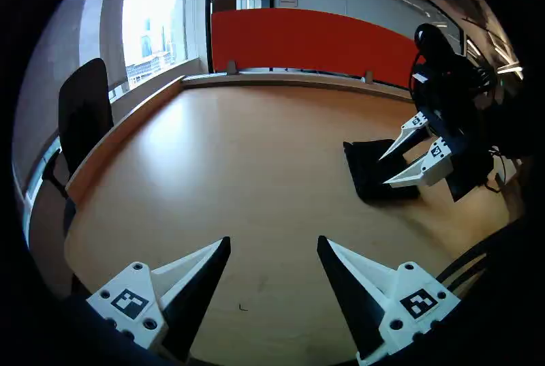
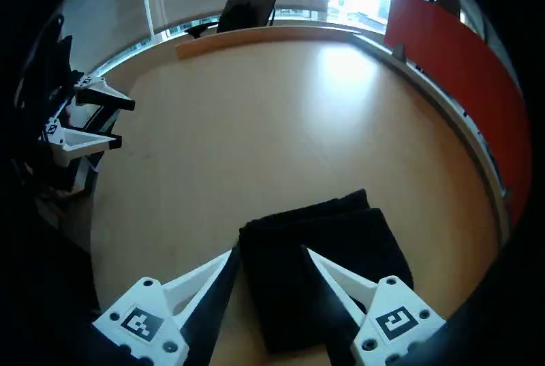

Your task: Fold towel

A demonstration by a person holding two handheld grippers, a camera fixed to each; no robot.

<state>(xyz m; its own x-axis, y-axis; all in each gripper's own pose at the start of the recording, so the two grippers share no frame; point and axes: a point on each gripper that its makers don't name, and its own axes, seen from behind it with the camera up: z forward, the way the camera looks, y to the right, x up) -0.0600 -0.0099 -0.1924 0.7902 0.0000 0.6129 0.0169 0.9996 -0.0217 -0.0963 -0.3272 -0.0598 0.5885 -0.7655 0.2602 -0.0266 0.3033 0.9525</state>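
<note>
dark folded towel (image 2: 330,236), beneath right claw (image 2: 270,251)

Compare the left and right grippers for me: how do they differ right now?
The left gripper has bare table between its fingers; the right gripper has the near end of the folded black towel between its fingers. The left gripper sits well away from the towel; the right gripper is at it, though I cannot tell if it touches. Both are open, about equally wide.
</note>
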